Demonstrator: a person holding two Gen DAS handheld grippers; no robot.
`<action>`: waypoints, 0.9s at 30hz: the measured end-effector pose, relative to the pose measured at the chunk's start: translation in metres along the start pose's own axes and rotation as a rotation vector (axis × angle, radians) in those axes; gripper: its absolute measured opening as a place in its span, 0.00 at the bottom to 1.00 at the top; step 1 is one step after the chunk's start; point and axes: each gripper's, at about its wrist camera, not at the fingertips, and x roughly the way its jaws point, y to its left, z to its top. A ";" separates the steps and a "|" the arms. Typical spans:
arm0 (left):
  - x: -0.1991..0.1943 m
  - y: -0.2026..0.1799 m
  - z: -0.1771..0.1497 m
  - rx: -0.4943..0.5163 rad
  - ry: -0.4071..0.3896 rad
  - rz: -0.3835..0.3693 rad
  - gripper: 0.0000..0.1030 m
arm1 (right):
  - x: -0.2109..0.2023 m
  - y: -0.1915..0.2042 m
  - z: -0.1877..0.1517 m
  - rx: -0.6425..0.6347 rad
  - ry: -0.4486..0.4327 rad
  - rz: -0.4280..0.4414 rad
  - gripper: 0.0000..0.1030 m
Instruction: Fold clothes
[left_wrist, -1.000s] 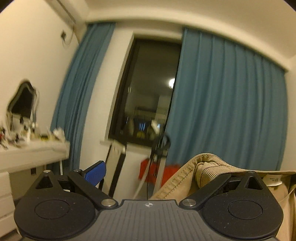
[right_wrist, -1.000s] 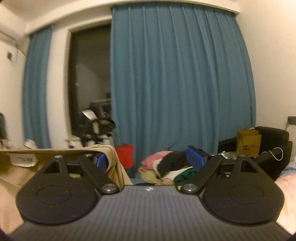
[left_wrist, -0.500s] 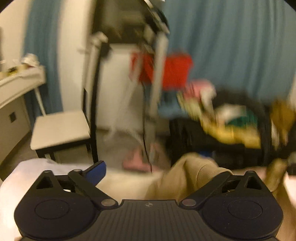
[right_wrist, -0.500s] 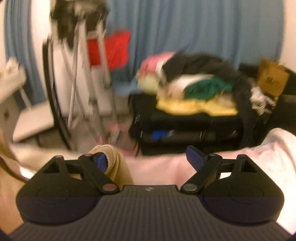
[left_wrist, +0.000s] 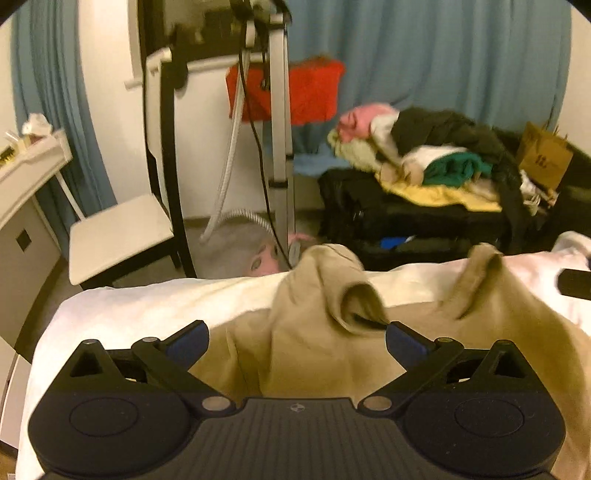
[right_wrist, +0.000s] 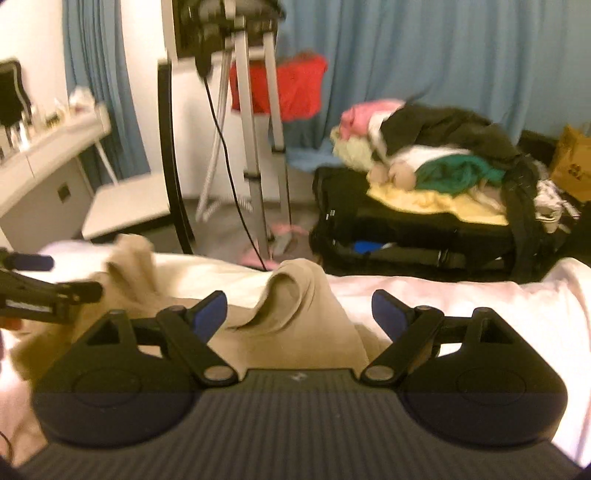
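A tan garment lies rumpled on the white bed, with two raised corners. My left gripper is open just above it, one raised corner between its fingers. The garment also shows in the right wrist view. My right gripper is open over its other raised corner, not holding it. The left gripper shows at the left edge of the right wrist view.
Beyond the bed stand a garment steamer stand, a white chair, a white dresser at left, and a black suitcase heaped with clothes. Blue curtains hang behind.
Both grippers came down from held up high to the bed. Both have opened and let go of the tan garment, which now lies on the bed.
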 end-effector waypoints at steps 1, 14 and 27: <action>-0.017 -0.005 -0.008 -0.004 -0.014 -0.002 1.00 | -0.018 0.000 -0.009 0.022 -0.026 0.001 0.84; -0.233 -0.018 -0.160 -0.134 -0.246 -0.042 1.00 | -0.232 0.002 -0.163 0.245 -0.256 0.084 0.84; -0.196 0.087 -0.192 -0.593 -0.233 -0.056 0.95 | -0.208 -0.016 -0.217 0.372 -0.158 0.132 0.84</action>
